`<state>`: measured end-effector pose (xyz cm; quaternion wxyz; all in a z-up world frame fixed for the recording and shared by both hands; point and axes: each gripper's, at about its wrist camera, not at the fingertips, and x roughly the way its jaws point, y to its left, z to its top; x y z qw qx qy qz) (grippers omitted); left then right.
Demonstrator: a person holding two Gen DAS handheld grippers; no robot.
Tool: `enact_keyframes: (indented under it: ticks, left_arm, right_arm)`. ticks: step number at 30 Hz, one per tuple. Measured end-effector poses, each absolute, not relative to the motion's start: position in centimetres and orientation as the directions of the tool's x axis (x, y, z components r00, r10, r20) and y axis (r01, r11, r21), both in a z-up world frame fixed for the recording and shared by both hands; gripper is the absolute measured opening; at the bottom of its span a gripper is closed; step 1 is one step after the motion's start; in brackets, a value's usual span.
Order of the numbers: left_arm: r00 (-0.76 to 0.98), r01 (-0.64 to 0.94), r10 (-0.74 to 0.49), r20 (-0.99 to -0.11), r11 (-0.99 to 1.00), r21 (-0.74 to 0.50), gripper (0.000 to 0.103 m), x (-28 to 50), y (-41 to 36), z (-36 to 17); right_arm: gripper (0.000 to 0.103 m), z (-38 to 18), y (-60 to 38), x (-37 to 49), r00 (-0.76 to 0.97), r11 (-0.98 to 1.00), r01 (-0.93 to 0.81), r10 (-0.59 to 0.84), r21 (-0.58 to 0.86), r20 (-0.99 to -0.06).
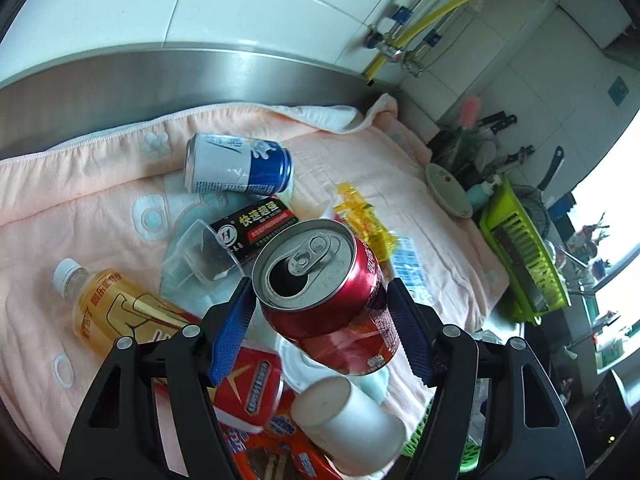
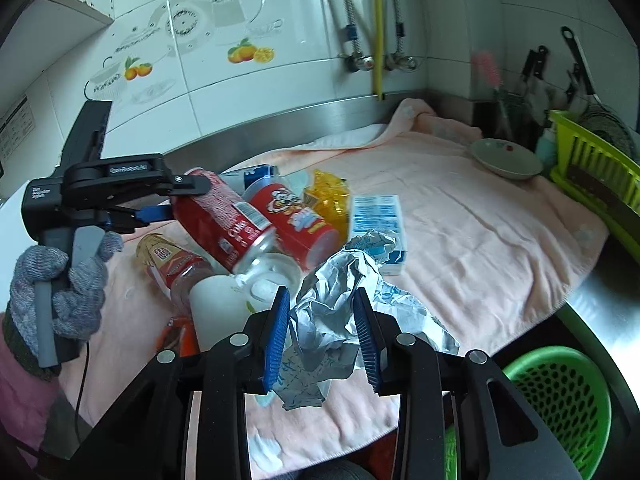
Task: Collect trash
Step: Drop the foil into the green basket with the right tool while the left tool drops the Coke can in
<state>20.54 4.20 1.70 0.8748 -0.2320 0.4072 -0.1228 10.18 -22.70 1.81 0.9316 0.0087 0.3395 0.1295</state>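
Red and shiny, a soda can [image 1: 330, 296] sits clamped between the blue pads of my left claw [image 1: 322, 316], lifted off the pile and tilted, its opened top facing the camera. From the right wrist view the same can [image 2: 222, 220] hangs at an angle above the heap, held by the left claw, with my gloved left hand [image 2: 60, 280] on the handle.

My right claw [image 2: 322, 334] is closed on a crumpled silver wrapper [image 2: 340, 308], its pads pressing both sides.

Below lies a pink towel [image 1: 100, 200] strewn with trash: a blue and white can [image 1: 236, 164] on its side, a yellow drink bottle [image 1: 112, 308], a clear plastic cup [image 1: 200, 258], a white paper cup [image 1: 348, 420], a yellow wrapper [image 1: 364, 220]. A green basket [image 2: 560, 404] sits beyond the towel's edge, low on my right.
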Motion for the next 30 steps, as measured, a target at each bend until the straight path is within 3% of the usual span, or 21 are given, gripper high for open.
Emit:
enact_keyframes:
  ticks: [13, 22, 30]
  left_arm:
    - [0.602, 0.251, -0.564, -0.565, 0.806, -0.537, 0.066, 13.8, -2.8, 5.6]
    - [0.482, 0.361, -0.658, -0.578, 0.751, -0.553, 0.066, 12.1, -11.3, 4.2]
    - [0.415, 0.408, -0.672, -0.613, 0.74, -0.535, 0.066, 11.7, -18.3, 2.0]
  right_arm:
    - [0.032, -1.0, -32.7, 3.6, 0.738, 0.998, 0.052, -0.009, 0.044, -0.675]
    - [0.033, -3.6, -39.1, -0.3, 0.699, 0.977, 0.212, -0.14, 0.016, -0.702]
    - [0.053, -4.6, -42.2, -2.2, 0.691, 0.963, 0.267, -0.171, 0.028, -0.702]
